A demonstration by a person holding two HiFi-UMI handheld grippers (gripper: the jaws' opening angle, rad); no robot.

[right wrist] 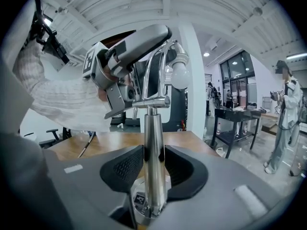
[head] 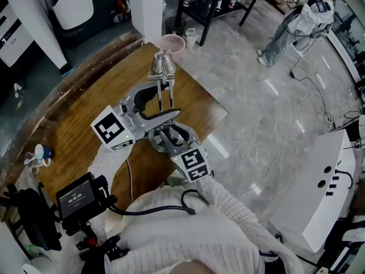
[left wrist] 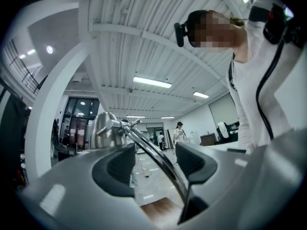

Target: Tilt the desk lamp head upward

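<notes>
Wooden surface (head: 85, 113) in an open workroom, a chrome desk lamp (head: 162, 96) standing near its right edge between two hand-held grippers.

The right gripper (right wrist: 154, 164) is clamped low on the lamp's upright post (right wrist: 153, 138), one pad pressed to each side, just above the round base (head: 153, 144). Higher up, the left gripper (left wrist: 153, 164) has its jaws spread wide. The lamp's thin arm (left wrist: 158, 159) runs slantwise through the gap, nearer the right pad (left wrist: 194, 164), and neither pad presses on it. The lamp head (left wrist: 103, 131) sits just beyond the left gripper's jaws, at the top of the arm and toward the surface's far edge.
</notes>
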